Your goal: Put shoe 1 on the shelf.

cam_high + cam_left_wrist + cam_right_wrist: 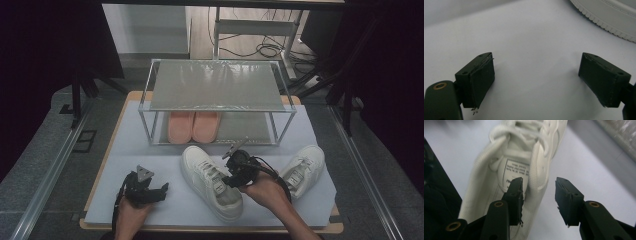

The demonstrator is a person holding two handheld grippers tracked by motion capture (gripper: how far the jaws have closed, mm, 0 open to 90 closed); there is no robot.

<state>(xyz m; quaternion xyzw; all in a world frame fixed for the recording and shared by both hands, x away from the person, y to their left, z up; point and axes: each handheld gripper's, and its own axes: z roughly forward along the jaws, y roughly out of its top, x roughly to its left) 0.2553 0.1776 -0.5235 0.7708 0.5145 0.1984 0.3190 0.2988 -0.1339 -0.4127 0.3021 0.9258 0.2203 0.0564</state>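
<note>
item: white lace-up sneaker (210, 180) | state: upright on its sole, laces tied, tongue label visible (516, 173) | pose: toe pointed toward the shoe rack (215, 100), heel turned away from it | place: just in front of the rack, on the bench's white mat

A two-tier rack (216, 85) with a metal frame and grey shelves stands at the far side of a pale mat (150, 150) that covers a wooden table (131, 95). On its lower shelf sits a pair of pink slippers (194, 126), side by side and touching. A second white sneaker (303, 169) lies on the mat to the right, well apart from the slippers. Behind the table stands a white desk frame (255, 27), with cables (260, 50) on the floor beneath it.
</note>
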